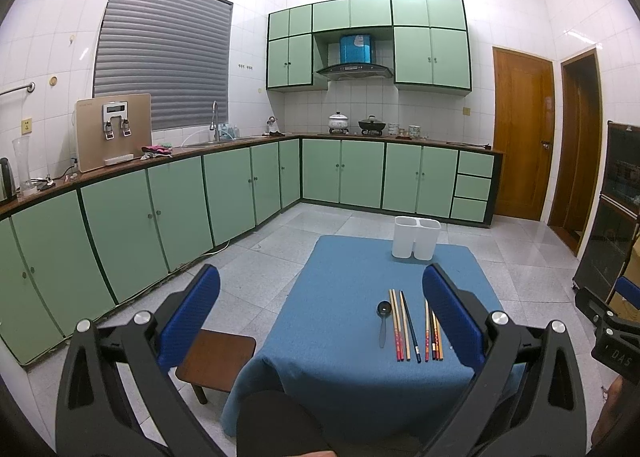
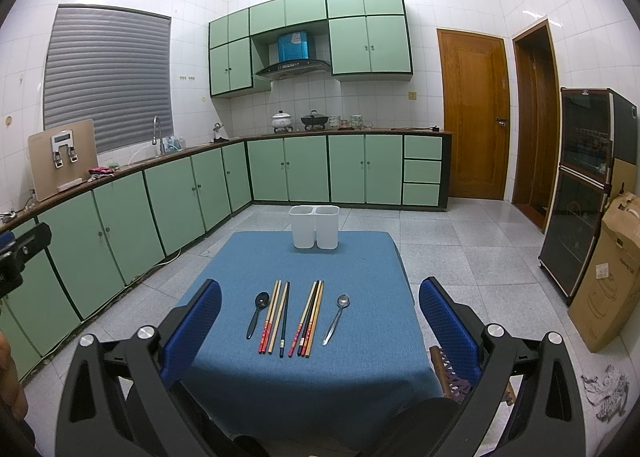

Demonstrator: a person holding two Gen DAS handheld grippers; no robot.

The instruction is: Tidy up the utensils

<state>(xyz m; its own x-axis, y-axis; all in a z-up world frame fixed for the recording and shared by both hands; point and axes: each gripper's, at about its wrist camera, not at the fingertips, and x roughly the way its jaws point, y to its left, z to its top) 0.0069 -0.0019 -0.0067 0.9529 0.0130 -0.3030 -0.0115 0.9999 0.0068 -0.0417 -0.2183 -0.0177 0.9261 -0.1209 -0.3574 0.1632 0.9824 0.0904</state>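
You have a plain blue tablecloth [image 2: 248, 385], a white twin-bin holder [image 2: 314, 232], a black spoon [image 2: 256, 313], a silver spoon [image 2: 337, 317], and red-tipped tan and black chopsticks [image 2: 276, 317].

Matt blue tablecloth [image 2: 320, 385] — shiny metal spoon [image 2: 337, 319].

Both grippers held level, side by side, pointing fwd. Left gripper [image 1: 320, 297]: blue-padded fingers [image 1: 192, 309] spread wide, nothing btwn them, not touching anything. Right gripper [image 2: 320, 309]: same pose, fingers [image 2: 448, 321] wide apart, empty. In left wrist view, the right gripper's black body shows at far right edge; in right wrist view, part of the left gripper shows at far left edge, w/ a bit of a hand [image 2: 10, 381] below it.
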